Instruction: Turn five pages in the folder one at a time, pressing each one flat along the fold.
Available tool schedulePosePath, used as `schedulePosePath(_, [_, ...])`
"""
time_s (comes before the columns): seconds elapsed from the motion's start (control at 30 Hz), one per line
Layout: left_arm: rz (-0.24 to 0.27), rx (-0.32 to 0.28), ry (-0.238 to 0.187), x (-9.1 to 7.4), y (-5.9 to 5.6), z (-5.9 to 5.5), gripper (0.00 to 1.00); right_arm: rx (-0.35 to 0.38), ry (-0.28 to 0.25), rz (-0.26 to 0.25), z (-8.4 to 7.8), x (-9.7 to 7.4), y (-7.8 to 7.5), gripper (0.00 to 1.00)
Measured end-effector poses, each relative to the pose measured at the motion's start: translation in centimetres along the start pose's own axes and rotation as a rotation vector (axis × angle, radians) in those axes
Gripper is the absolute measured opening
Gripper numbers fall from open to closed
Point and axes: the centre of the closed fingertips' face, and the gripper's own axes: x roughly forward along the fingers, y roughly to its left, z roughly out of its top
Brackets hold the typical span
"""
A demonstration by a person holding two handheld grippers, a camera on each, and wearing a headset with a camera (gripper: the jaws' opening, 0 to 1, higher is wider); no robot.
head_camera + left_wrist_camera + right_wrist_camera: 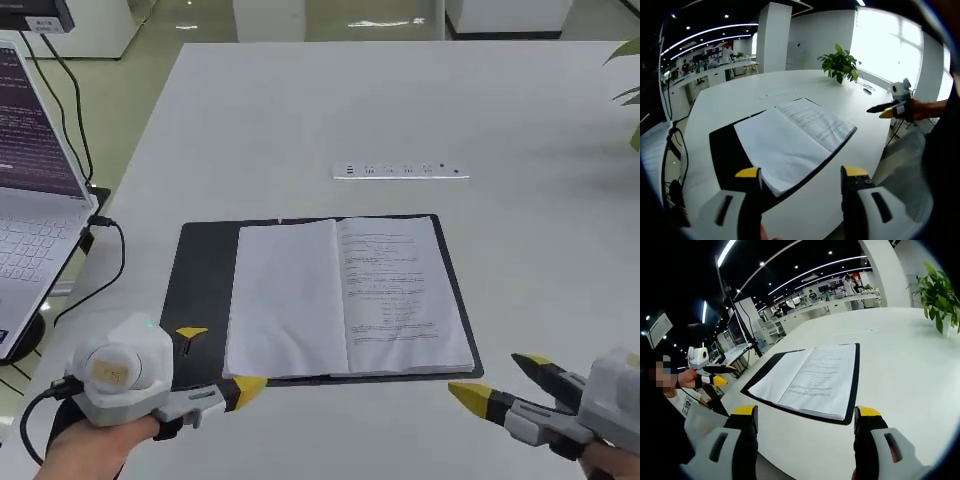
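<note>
The folder (205, 300) lies open on the surface (300, 110), my left gripper (220, 359) over its near-left corner, my right gripper (502, 376) beside its near-right corner, all fingers wide and empty, so I judge a turn is about to start by pinching the printed page (395, 290) at its edge.

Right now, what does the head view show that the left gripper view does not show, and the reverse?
Head view: a laptop to the left of the table, with its screen lit. Left gripper view: a white pillar, bright windows and the leafy plant seen whole. Shared: the folder lying open, with a blank page on the left and a printed page on the right, the white power strip beyond it, and the right gripper with its jaws open, clear of the folder.
</note>
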Motion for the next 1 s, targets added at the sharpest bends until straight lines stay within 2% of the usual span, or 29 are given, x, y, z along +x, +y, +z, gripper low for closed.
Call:
schedulePosePath(0.17, [-0.022, 0.023, 0.007, 0.9, -0.4, 0.5, 0.64, 0.010, -0.013, 0.001, 0.1, -0.1, -0.2, 0.80])
schedulePosePath(0.57, [-0.078, 0.043, 0.016, 3.3, -1.9, 1.4, 0.63, 0.026, 0.003, -0.011, -0.6, -0.6, -0.5, 0.81])
schedulePosePath(0.8, [-0.113, 0.080, 0.013, 4.7, -2.8, 2.5, 0.63, 0.031, 0.007, -0.030, -0.8, -1.6, -1.2, 0.82])
schedulePosePath(1.0, [-0.160, 0.119, 0.015, 6.8, -4.4, 3.8, 0.62, 0.047, -0.009, -0.047, -0.6, -2.2, -1.7, 0.82])
